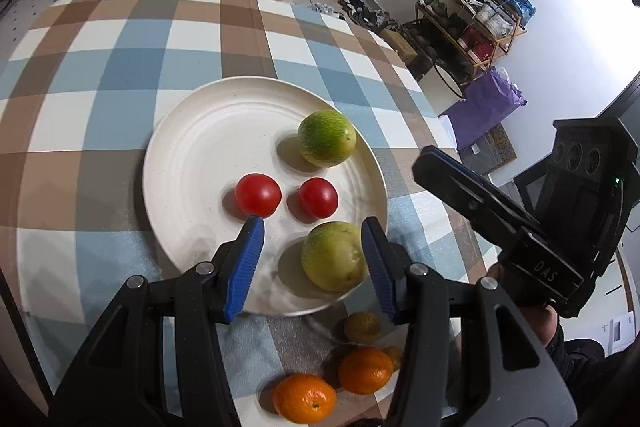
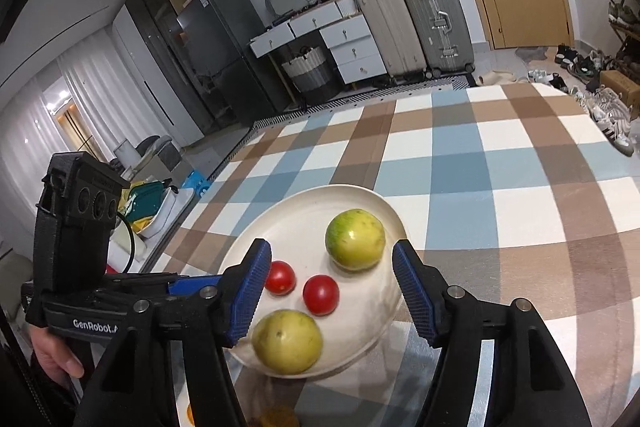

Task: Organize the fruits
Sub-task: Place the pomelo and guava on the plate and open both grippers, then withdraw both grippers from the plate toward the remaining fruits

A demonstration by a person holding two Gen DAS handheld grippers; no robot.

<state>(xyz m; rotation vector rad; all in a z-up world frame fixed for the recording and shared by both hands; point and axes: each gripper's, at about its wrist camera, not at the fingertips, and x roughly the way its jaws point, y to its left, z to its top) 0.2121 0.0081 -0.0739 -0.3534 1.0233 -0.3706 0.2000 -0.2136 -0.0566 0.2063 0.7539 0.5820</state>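
- The left gripper [image 1: 312, 239] is seen partly open and empty, the right gripper [image 2: 332, 265] wider, also empty.
- The oranges [image 1: 304, 398] lie below the left gripper, off the plate [image 1: 180, 163].
- One should be straddled squarely before closing.

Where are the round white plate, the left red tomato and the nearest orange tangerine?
Round white plate [image 1: 192, 163]: left wrist view, bare part of its inner surface.
Left red tomato [image 1: 258, 195]: left wrist view, middle of its glossy skin.
Nearest orange tangerine [image 1: 305, 398]: left wrist view, middle of its peel.
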